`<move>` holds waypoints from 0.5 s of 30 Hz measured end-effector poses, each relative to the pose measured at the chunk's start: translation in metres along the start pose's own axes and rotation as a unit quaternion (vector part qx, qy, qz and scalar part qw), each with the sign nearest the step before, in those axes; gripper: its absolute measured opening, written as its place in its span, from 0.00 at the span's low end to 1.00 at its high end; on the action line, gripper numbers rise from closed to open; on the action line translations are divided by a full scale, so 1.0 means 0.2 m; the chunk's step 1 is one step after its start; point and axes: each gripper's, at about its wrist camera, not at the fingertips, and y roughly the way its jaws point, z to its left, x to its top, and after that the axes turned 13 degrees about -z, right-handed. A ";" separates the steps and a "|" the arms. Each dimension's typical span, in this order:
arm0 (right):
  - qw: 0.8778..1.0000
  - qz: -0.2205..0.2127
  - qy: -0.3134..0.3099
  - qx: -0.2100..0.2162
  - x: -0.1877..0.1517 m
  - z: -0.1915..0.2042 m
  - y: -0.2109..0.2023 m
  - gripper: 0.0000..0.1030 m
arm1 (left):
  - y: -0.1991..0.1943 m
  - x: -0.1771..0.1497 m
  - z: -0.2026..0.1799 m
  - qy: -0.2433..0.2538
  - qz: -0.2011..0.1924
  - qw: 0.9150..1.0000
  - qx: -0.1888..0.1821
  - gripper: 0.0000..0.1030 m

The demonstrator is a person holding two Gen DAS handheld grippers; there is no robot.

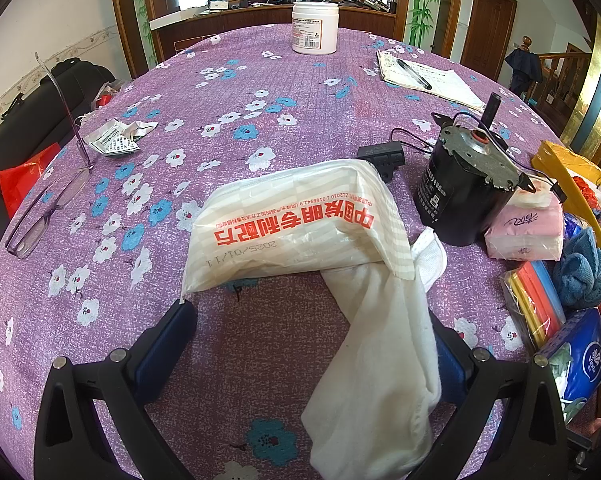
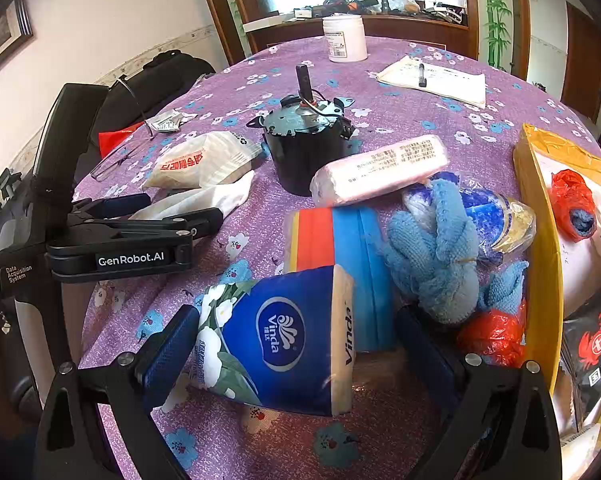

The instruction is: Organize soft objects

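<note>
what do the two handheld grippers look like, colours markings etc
Both grippers, the left gripper and the right gripper, have black plastic frames with silver screws and jaws faced in dark blue ribbed pads. Seen from the right wrist, the left gripper's black body carries white "GenRobot.AI" and "Data Acquisition System" lettering. No cables or sleeves show.

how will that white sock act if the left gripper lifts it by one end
The white sock lies limp and creased on the tablecloth, so it would probably droop, not hold shape. Its far end sits under the white plastic packet, which might drag along. The left gripper looks open around it.
</note>
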 end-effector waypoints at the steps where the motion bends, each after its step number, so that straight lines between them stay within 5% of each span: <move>1: 1.000 0.000 0.000 0.000 0.00 0.00 0.00 0.98 | 0.00 0.00 -0.01 0.000 0.000 1.000 0.000 1.00; 15: 1.000 0.000 0.000 0.000 0.00 0.00 0.00 0.98 | 0.00 0.00 -0.01 0.000 0.000 1.000 0.000 1.00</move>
